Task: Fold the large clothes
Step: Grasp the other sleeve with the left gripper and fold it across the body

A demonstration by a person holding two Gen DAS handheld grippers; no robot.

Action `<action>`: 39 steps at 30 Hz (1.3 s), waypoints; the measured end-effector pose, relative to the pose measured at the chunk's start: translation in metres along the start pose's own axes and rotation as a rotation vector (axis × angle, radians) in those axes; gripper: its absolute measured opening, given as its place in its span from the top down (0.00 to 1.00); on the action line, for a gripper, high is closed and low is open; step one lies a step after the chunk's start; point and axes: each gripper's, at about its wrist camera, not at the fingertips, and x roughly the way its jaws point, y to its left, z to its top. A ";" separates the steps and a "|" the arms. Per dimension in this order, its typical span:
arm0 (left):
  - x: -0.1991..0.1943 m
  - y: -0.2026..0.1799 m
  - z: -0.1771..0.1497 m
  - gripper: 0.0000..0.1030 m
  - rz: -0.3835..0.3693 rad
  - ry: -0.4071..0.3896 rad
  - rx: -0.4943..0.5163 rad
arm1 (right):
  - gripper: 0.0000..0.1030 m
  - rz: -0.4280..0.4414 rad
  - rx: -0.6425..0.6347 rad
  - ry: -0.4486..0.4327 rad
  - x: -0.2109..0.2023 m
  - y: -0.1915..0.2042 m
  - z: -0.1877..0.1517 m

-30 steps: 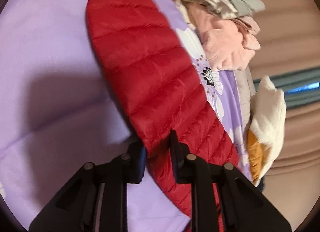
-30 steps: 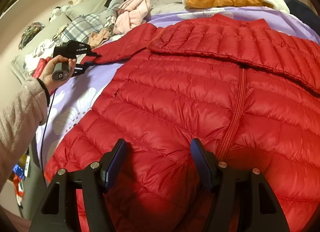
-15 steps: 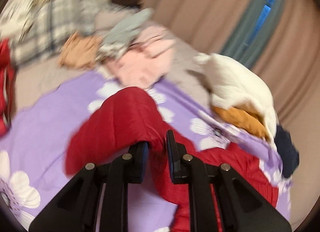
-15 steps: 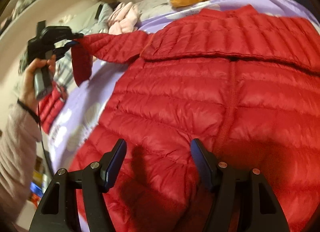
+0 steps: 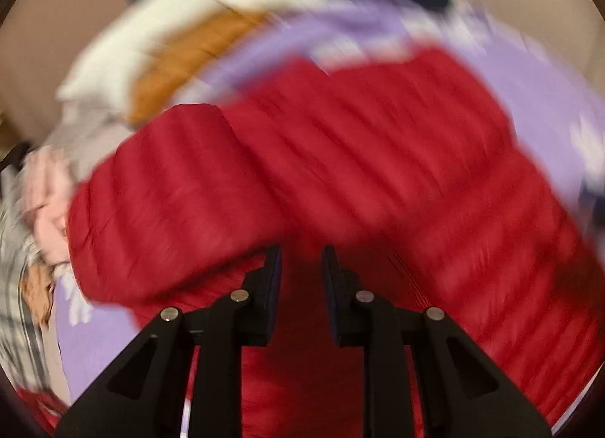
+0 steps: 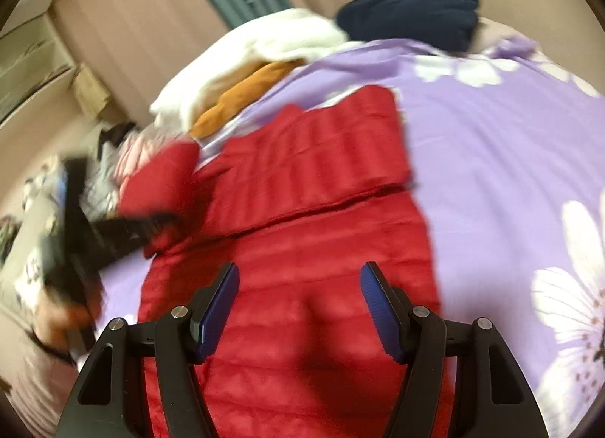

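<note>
The red quilted jacket [image 6: 302, 279] lies spread on the bed's purple flowered sheet [image 6: 491, 180], its body running away from the right claw [image 6: 298, 309] with one sleeve already folded across the chest. The right claw hovers over the lower part of the jacket with its blue-padded jaws held apart and nothing between them. To its left, the left claw [image 6: 162, 220] is blurred at the jacket's other sleeve [image 6: 162, 180], which is lifted and bent over toward the jacket's body; the person's left hand [image 6: 64, 317] grips that tool's handle below.

In the left wrist view, badly smeared, the left claw [image 5: 300, 267] has its jaws just opening, with a narrow gap through which red fabric shows; whether the pads press on it cannot be told. The sleeve [image 5: 170, 203] bulges ahead and to the left of that claw. Beyond both claws, white and orange clothes [image 6: 242, 71] and a dark blue garment [image 6: 408, 14] sit at the far edge of the bed.
</note>
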 end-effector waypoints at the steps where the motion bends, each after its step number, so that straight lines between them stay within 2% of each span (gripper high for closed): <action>1: 0.013 -0.009 -0.007 0.78 -0.004 0.041 0.014 | 0.35 -0.008 0.012 -0.006 -0.003 -0.005 0.000; 3: 0.024 -0.010 -0.016 0.76 -0.015 0.075 -0.027 | 0.35 -0.018 0.024 -0.014 -0.008 -0.013 0.000; 4: 0.023 -0.003 -0.021 0.73 -0.036 0.072 -0.084 | 0.35 -0.020 0.026 -0.015 -0.009 -0.015 0.000; 5: 0.020 0.004 -0.025 0.62 -0.057 0.065 -0.134 | 0.35 -0.023 0.026 -0.014 -0.009 -0.015 0.001; 6: 0.014 0.014 -0.031 0.47 -0.090 0.054 -0.200 | 0.35 -0.022 0.019 -0.013 -0.008 -0.013 0.003; 7: 0.006 0.028 -0.041 0.39 -0.130 0.033 -0.286 | 0.35 -0.018 0.005 -0.007 -0.003 -0.005 0.006; 8: 0.001 0.035 -0.048 0.31 -0.141 0.020 -0.328 | 0.35 -0.015 -0.016 0.002 0.001 0.001 0.009; 12: -0.031 0.071 -0.092 0.31 -0.125 -0.032 -0.522 | 0.34 0.031 -0.143 0.025 0.021 0.038 0.024; 14: -0.047 0.089 -0.116 0.31 -0.102 -0.061 -0.601 | 0.34 0.060 -0.232 0.039 0.039 0.069 0.032; 17: -0.064 0.107 -0.148 0.29 -0.068 -0.083 -0.707 | 0.25 0.096 -0.373 0.066 0.075 0.127 0.041; 21: -0.072 0.127 -0.188 0.29 -0.081 -0.093 -0.846 | 0.25 0.111 -0.543 0.086 0.117 0.191 0.038; 27: -0.086 0.140 -0.226 0.28 -0.086 -0.106 -0.945 | 0.25 0.024 -0.759 0.089 0.172 0.258 0.025; 28: -0.086 0.142 -0.229 0.28 -0.098 -0.114 -0.964 | 0.25 -0.020 -0.793 0.105 0.186 0.266 0.022; 32: -0.090 0.145 -0.243 0.28 -0.140 -0.130 -1.007 | 0.26 -0.124 -0.834 0.175 0.221 0.269 0.012; 33: -0.089 0.145 -0.244 0.28 -0.142 -0.128 -1.011 | 0.39 -0.143 -0.837 0.172 0.224 0.266 0.012; 34: -0.088 0.144 -0.244 0.28 -0.145 -0.123 -1.014 | 0.60 -0.158 -0.833 0.166 0.227 0.262 0.014; 35: -0.087 0.143 -0.246 0.28 -0.148 -0.118 -1.015 | 0.69 -0.155 -0.806 0.178 0.228 0.258 0.019; 36: -0.085 0.142 -0.246 0.28 -0.150 -0.114 -1.016 | 0.83 -0.142 -0.749 0.192 0.227 0.253 0.027; 37: -0.084 0.141 -0.246 0.28 -0.156 -0.109 -1.017 | 0.87 -0.115 -0.669 0.189 0.220 0.244 0.037; 39: -0.080 0.137 -0.244 0.28 -0.175 -0.102 -1.015 | 0.88 -0.050 -0.536 0.152 0.201 0.228 0.054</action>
